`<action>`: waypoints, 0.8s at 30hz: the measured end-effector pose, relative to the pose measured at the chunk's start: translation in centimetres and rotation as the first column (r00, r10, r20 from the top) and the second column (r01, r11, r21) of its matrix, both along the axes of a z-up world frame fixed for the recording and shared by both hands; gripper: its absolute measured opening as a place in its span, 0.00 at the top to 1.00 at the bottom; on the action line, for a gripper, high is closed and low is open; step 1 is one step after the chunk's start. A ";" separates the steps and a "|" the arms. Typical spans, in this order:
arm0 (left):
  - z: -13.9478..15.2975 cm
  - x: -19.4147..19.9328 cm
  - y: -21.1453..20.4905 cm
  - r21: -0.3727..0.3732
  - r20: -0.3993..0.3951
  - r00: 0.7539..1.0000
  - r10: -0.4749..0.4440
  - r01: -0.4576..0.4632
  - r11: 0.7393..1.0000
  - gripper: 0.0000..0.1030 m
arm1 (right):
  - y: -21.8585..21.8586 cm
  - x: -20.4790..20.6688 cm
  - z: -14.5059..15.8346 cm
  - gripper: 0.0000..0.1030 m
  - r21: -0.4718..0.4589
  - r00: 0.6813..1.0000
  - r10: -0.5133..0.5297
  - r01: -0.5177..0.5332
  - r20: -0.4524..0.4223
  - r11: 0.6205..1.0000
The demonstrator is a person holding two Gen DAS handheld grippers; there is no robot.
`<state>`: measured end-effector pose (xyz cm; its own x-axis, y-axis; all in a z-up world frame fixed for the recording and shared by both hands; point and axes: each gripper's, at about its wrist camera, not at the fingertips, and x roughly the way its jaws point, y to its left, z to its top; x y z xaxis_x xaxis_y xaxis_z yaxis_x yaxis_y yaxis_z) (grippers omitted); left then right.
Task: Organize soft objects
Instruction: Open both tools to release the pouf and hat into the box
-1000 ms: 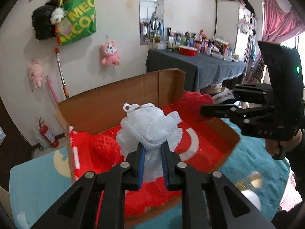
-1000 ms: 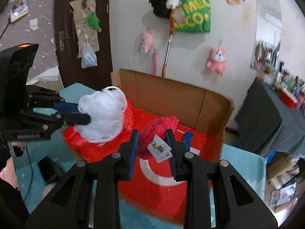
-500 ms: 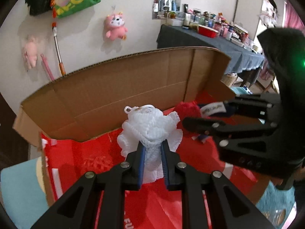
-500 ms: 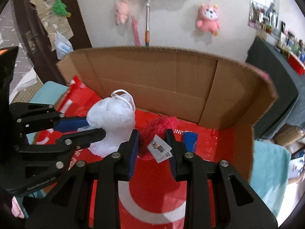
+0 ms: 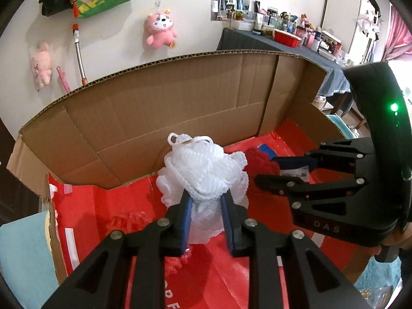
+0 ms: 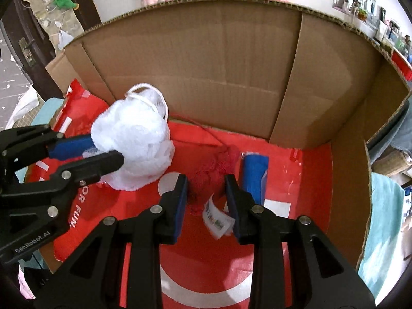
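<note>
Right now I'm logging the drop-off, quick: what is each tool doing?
Left tool: opening, white mesh pouf still between its pads.
Right tool: opening, red pouf still between its pads.

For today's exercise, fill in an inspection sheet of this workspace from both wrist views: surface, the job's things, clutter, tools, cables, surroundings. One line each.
Surface: red printed floor of an open cardboard box; teal cover outside it.
Job's things: white mesh puff between the left pads; red mesh puff with a paper tag between the right pads; another red puff lying at the box's left.
Clutter: blue roll lying on the box floor beside the right tool.
Tools: left tool opening around the white puff; right tool opening around the red puff.
Cables: nothing seen.
Surroundings: pink plush toy on the wall, green bag, crowded table.
</note>
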<state>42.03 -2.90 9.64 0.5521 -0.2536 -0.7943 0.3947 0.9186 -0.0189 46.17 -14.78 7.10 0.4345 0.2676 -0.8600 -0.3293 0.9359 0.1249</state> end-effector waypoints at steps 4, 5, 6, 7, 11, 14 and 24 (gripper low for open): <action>0.0 -0.4 0.0 0.017 0.006 1.000 -0.002 0.002 1.000 0.74 | -0.3 0.1 -0.3 0.72 -0.004 1.000 -0.004 0.004 -0.021 1.000; 0.0 -0.3 0.0 0.020 0.007 1.000 -0.001 0.001 1.000 0.74 | -0.3 0.1 -0.3 0.72 -0.010 1.000 -0.006 0.006 -0.021 1.000; -0.1 -0.3 0.0 0.023 0.008 1.000 0.000 -0.001 1.000 0.73 | -0.2 0.1 -0.2 0.72 -0.011 1.000 -0.009 0.008 -0.018 1.000; -0.1 -0.4 0.0 0.025 0.008 1.000 0.004 -0.004 1.000 0.71 | -0.3 0.1 -0.1 0.72 -0.013 1.000 -0.011 0.011 -0.017 1.000; 0.1 -0.8 0.0 0.029 0.017 1.000 0.014 -0.014 0.999 0.60 | 0.2 -0.4 -0.2 0.69 -0.030 1.000 -0.020 0.019 -0.022 0.999; 0.4 -1.5 0.0 0.031 0.035 0.999 0.021 -0.022 0.999 0.50 | 0.4 -0.8 0.0 0.37 -0.045 1.000 -0.025 0.024 -0.003 0.999; 2.8 -4.9 1.3 0.022 0.108 0.990 0.090 -0.093 0.995 0.22 | -0.6 -4.1 3.4 0.33 -0.038 0.993 -0.090 0.093 0.071 0.995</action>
